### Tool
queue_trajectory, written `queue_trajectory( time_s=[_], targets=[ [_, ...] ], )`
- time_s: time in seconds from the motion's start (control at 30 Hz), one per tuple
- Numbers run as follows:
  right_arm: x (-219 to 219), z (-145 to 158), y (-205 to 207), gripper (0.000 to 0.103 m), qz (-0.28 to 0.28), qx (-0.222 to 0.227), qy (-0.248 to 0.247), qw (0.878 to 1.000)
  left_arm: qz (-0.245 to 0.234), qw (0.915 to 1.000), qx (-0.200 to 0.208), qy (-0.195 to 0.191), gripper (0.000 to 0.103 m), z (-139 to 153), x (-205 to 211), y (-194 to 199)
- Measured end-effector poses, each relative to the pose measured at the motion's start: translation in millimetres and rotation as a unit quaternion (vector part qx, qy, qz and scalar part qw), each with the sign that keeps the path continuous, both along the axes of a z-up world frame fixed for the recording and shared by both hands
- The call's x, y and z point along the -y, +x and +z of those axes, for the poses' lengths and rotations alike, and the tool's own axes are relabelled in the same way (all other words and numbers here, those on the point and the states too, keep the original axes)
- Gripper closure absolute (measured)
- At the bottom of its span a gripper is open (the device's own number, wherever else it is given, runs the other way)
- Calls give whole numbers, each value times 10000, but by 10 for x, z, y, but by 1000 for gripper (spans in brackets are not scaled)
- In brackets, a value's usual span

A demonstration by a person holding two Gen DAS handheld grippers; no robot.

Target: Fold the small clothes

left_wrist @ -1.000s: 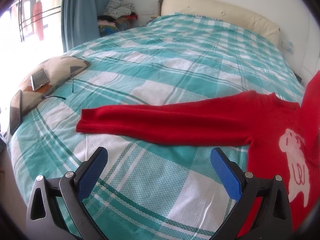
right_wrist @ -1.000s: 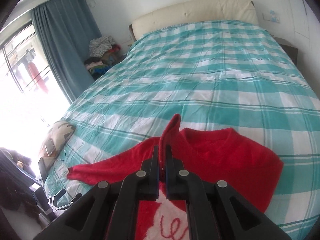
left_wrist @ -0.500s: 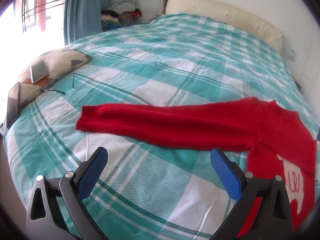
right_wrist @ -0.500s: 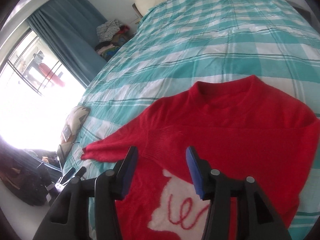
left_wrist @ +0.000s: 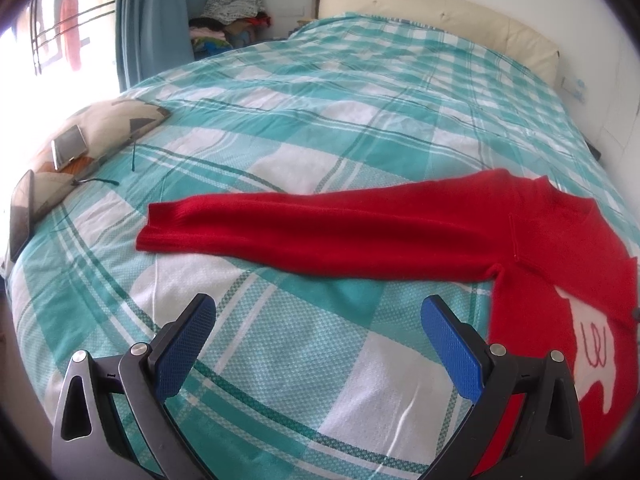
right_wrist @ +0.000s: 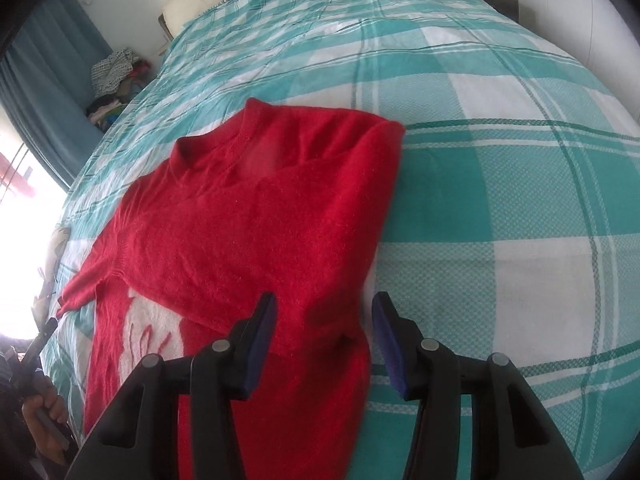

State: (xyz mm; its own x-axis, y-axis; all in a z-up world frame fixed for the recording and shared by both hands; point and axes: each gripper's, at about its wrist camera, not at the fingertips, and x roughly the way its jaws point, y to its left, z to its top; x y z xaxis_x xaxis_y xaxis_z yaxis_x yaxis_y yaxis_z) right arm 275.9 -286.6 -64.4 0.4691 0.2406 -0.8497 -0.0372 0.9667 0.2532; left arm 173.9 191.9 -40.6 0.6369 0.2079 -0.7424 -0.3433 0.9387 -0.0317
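Okay, quick pass. Red sweater (left_wrist: pixel 360 236) (right_wrist: pixel 248 220) lies flat on the teal checked bedspread (left_wrist: pixel 360 120), front up, collar towards the cream headboard (left_wrist: pixel 440 20). One sleeve is folded across the sweater's chest and covers part of the white motif (right_wrist: pixel 152 328). The other sleeve stretches straight out from the body, flat, with its cuff pointing at the patterned cushion (left_wrist: pixel 116 124).

My left gripper (left_wrist: pixel 318 304) hovers over bare bedspread just beside that outstretched sleeve, on the side away from the headboard. Its blue pads (left_wrist: pixel 188 344) are spread wide, with nothing between them and no contact with the sweater.

My right gripper (right_wrist: pixel 325 300) sits low over the sweater's side edge, below the folded sleeve. Its jaws have just been closing, but a clear gap shows. The sweater's edge lies under that gap and the pads do not press on it. I cannot tell whether the fingertips touch the knit.

Well apart from the sweater, past the cuff, a phone (left_wrist: pixel 69 146) lies on the cushion and a dark tablet (left_wrist: pixel 20 216) leans beside it. A blue curtain (left_wrist: pixel 152 20) and a pile of clothes (left_wrist: pixel 232 12) sit far beyond the sweater, by the headboard corner.
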Motion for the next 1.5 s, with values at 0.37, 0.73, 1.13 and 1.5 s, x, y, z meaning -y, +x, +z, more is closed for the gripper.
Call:
queue_trajectory(
  time_s=[0.37, 0.73, 1.13, 1.5],
  targets=[
    [163, -91, -89, 75, -382, 141, -297, 9987, -102, 9999, -72, -4, 0, -27, 26, 28],
    [621, 101, -1242, 44, -1263, 1323, -729, 9804, -330, 9992, -181, 134, 0, -77, 194, 22],
    [935, -217, -1793, 30, -1848, 1623, -741, 9664, -545, 9949, -483, 705, 0, -246, 454, 31],
    [913, -274, -1730, 17, -1809, 1535, -773, 9684, -572, 9945, -816, 329, 0, -420, 525, 90]
  ],
)
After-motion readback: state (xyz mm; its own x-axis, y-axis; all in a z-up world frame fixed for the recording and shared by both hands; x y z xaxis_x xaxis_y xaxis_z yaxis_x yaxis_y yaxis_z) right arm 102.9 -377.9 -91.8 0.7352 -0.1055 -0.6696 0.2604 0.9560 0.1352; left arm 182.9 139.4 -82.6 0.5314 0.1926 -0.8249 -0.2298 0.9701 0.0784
